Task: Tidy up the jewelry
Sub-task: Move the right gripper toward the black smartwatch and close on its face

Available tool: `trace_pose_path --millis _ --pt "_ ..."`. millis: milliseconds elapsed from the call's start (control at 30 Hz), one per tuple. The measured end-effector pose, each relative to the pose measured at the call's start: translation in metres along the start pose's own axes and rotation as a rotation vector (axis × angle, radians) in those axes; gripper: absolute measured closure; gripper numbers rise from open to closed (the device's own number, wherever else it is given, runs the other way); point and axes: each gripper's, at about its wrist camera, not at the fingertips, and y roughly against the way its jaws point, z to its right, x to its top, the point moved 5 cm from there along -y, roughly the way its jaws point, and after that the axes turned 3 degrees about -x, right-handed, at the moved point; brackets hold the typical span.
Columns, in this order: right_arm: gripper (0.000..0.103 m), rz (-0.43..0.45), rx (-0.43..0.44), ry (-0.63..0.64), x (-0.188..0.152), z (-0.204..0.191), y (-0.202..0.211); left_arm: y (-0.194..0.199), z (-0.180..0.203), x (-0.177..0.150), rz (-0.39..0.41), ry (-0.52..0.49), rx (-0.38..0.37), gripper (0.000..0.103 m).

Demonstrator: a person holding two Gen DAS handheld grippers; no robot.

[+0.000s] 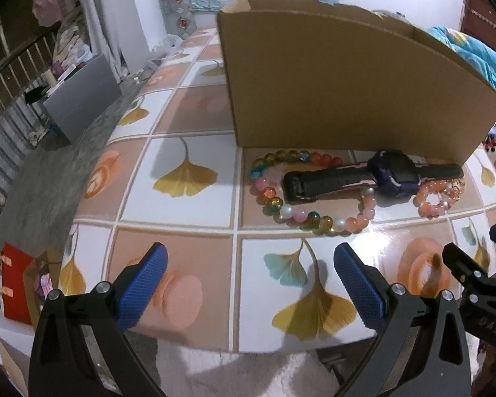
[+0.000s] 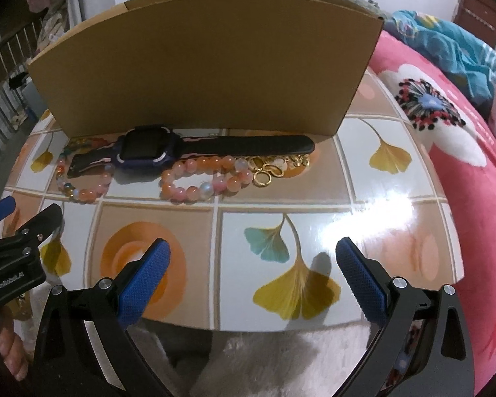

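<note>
Here, both the left gripper [image 1: 249,283] and right gripper [image 2: 253,279] are held wide apart and empty above the table [image 2: 314,231]. The watch [image 2: 148,150], beaded bracelets [image 2: 203,178] and gold rings [image 2: 268,170] are laid just before the cardboard box [image 2: 208,72].

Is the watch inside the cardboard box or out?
Out: the watch lies flat on the table before the cardboard box, among the bracelets.

Dark purple-cased wristwatch [image 2: 148,152], peach beaded bracelet [image 2: 208,178] and gold rings [image 2: 268,172] lie before brown cardboard box [image 2: 208,66].
</note>
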Motion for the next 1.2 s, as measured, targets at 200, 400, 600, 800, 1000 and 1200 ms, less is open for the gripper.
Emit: trace_pose_path --millis 200,400,600,800,1000,1200 --pt "0.007 0.012 0.041 0.004 0.004 0.002 -0.009 -0.01 0.005 0.002 -0.015 -0.031 -0.035 0.004" --pt "0.007 0.038 0.058 0.012 0.006 0.004 -0.011 -0.017 0.001 0.006 -0.033 -0.044 -0.098 0.004" --pt "0.007 0.05 0.072 0.044 0.004 0.005 -0.01 -0.019 0.001 0.009 -0.051 -0.096 -0.123 0.004" --pt "0.007 0.05 0.1 0.08 0.003 0.01 -0.009 -0.021 -0.003 0.01 -0.045 -0.108 -0.131 0.004" --pt "0.008 0.102 0.257 0.007 0.015 0.027 0.01 0.004 0.0 0.025 0.075 -0.076 -0.258 0.011" --pt "0.02 0.153 0.381 -0.02 0.035 0.036 0.018 0.002 0.011 0.042 0.059 -0.072 -0.365 0.032"
